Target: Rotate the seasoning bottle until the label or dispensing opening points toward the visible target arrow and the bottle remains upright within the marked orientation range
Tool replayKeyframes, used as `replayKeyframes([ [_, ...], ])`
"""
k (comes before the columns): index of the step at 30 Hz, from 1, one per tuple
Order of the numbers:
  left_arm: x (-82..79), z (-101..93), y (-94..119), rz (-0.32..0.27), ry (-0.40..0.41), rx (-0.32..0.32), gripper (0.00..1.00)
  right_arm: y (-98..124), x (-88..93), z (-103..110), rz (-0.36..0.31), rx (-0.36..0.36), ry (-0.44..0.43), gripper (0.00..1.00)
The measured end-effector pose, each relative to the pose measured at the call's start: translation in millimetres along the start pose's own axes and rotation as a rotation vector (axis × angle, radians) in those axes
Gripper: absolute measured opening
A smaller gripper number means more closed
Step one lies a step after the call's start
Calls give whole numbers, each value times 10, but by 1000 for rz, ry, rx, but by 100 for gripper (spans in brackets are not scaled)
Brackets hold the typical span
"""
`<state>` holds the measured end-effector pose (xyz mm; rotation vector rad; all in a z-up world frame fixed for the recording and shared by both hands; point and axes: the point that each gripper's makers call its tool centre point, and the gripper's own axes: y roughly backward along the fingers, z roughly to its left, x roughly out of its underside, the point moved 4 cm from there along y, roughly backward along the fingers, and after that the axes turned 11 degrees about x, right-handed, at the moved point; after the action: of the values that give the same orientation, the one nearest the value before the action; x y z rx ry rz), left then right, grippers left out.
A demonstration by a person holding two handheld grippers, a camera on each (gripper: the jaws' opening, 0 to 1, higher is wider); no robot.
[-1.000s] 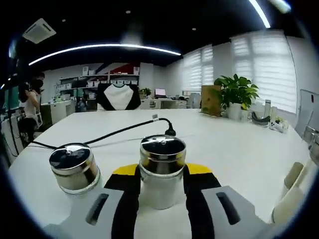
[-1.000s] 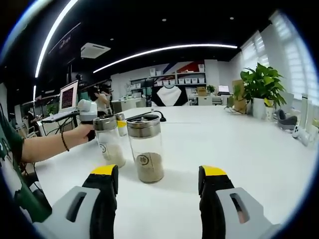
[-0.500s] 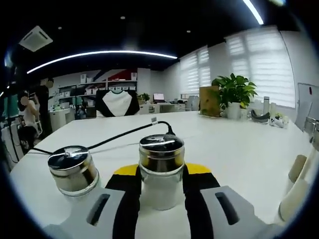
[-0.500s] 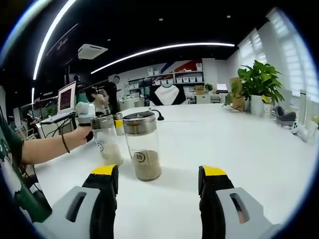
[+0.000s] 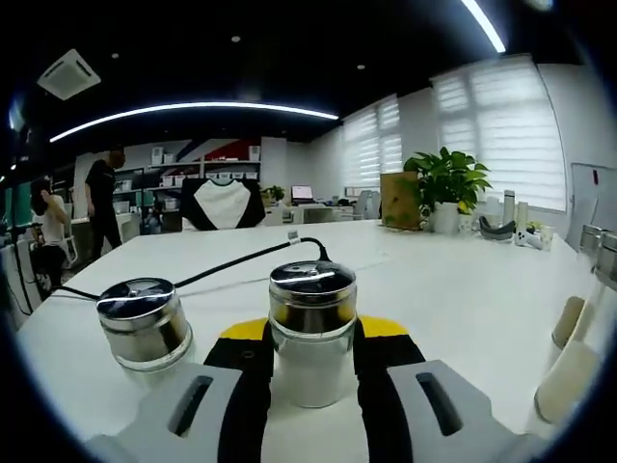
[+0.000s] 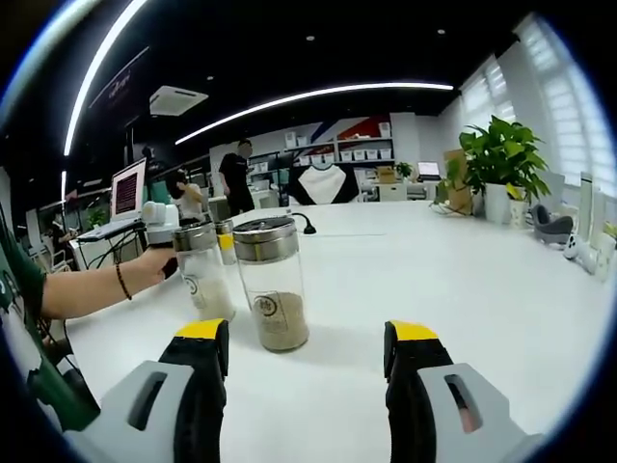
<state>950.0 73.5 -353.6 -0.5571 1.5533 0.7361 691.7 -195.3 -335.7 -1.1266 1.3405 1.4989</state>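
The left gripper point(image 5: 310, 371) is clenched around a seasoning bottle point(image 5: 311, 328), which stands upright on the white table point(image 5: 463, 289) between the yellow-tipped jaws at 6 o'clock in the left gripper view. A second bottle point(image 5: 145, 323) stands just beside it at 9 o'clock, and a black cable point(image 5: 241, 256) runs behind both. In the right gripper view, the right gripper point(image 6: 308, 371) is released, its jaws spread wide with nothing between them. Both bottles stand ahead at 10 o'clock, the nearer holding brownish powder. A potted plant point(image 6: 496, 164) sits at 2 o'clock.
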Motion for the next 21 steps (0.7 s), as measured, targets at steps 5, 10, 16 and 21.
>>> replayKeyframes([
  [5, -80, -20, 127, -17, -12, 13, 33, -6, 8, -10, 3, 2, -1, 66],
  [10, -163, -76, 263, -35, -29, 31, 34, -17, 32, -17, 12, 3, -1, 66],
  [16, -223, -197, 418, -45, -35, 60, 34, -14, 21, 7, 8, -5, 4, 66],
  [21, -234, -350, 553, -43, -50, 113, 34, -9, 31, 6, 11, -8, 5, 66],
])
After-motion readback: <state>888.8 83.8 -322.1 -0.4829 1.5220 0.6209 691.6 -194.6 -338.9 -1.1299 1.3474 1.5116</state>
